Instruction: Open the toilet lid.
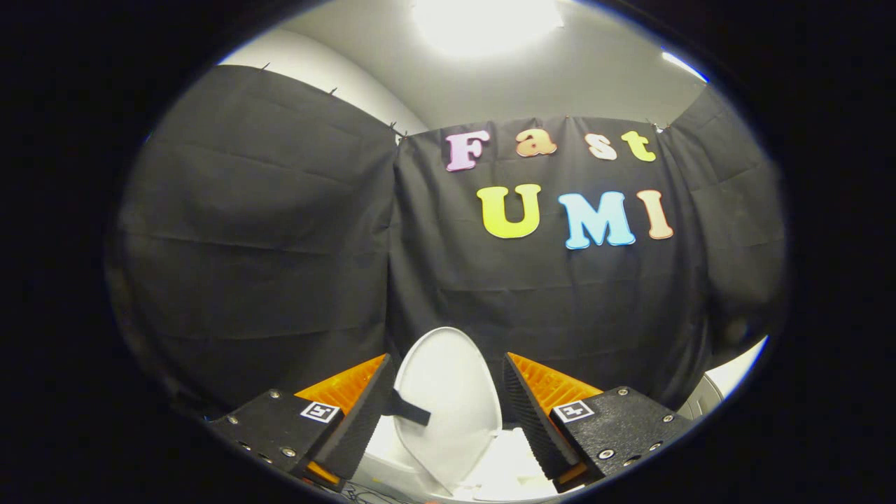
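Gripper view
Gripper [444, 392]: held low, pointing at the back wall; its two fingers stand well apart, released, gripping nothing.
Left finger [357, 413]: its ribbed inner face lies just beside the lid's left edge; whether it touches there is hard to tell.
Right finger [535, 420]: a narrow gap shows between its ribbed face and the lid's right edge.
Toilet lid [448, 399]: white, oval, raised upright, seen between the fingers and a little beyond them; its underside faces us and its top reaches above the fingertips.
Strap [406, 411]: a short dark tab runs from the left finger's side onto the lid's face; what it is fixed to is hard to make out.
Toilet body [504, 469]: white parts below the lid, washed out by glare and cut off low down; seat and bowl cannot be told apart.
Markers [320, 411]: small square black-and-white tags, one on each finger mount.
Black cloth [280, 245]: hangs across the far wall and both sides, creased and pinned along the top.
Ceiling light [483, 24]: very bright overhead, blown out.
White object [728, 381]: a pale rounded shape far right, mostly cut off; unclear what it is.
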